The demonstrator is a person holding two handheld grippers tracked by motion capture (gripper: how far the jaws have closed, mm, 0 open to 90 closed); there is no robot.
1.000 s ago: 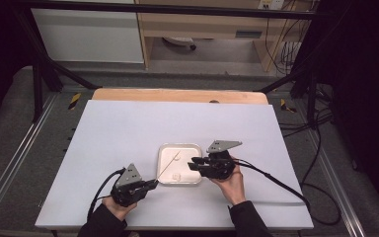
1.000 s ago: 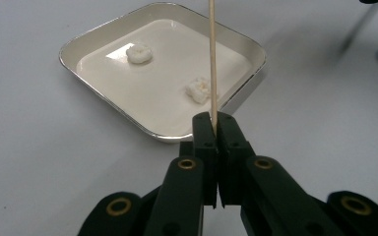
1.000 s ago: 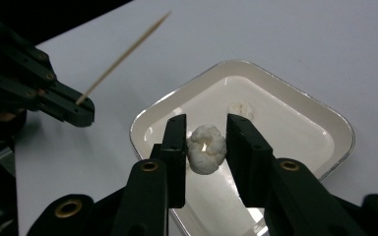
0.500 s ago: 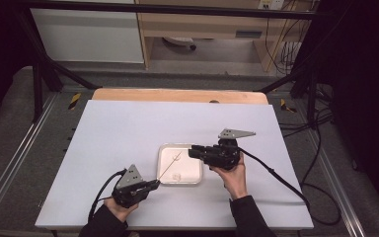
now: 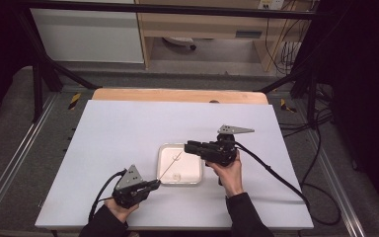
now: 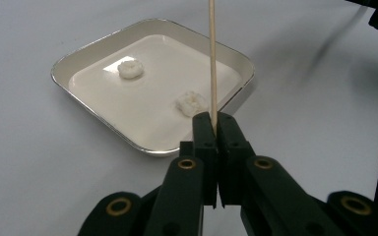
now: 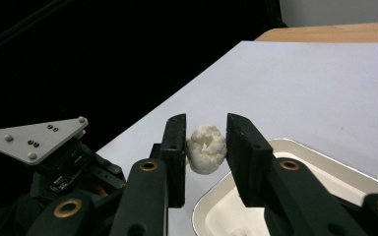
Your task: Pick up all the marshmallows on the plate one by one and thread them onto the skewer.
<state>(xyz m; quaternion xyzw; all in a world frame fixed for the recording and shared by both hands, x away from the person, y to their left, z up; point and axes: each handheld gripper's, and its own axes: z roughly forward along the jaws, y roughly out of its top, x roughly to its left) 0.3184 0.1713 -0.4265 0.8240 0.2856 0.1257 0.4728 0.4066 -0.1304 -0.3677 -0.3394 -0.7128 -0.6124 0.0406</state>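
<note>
Right gripper [image 7: 205,147] pinched a white puffy piece [image 7: 206,149] between its jaws, held above the far edge of a shallow white tray [image 5: 196,177]. Left gripper [image 6: 212,129] pressed tight on a thin wooden skewer [image 6: 212,59], raised from the near corner and slanted over the tray. Inside the tray lay two more white pieces [image 6: 130,68], one of them [image 6: 190,102] just beside the skewer's clamped end. Nothing between the held piece and the skewer tip, the two still apart. Rested all on a pale table [image 5: 128,133] with a wooden strip [image 5: 177,95] along the far edge, dark frame rails and cables around it.
</note>
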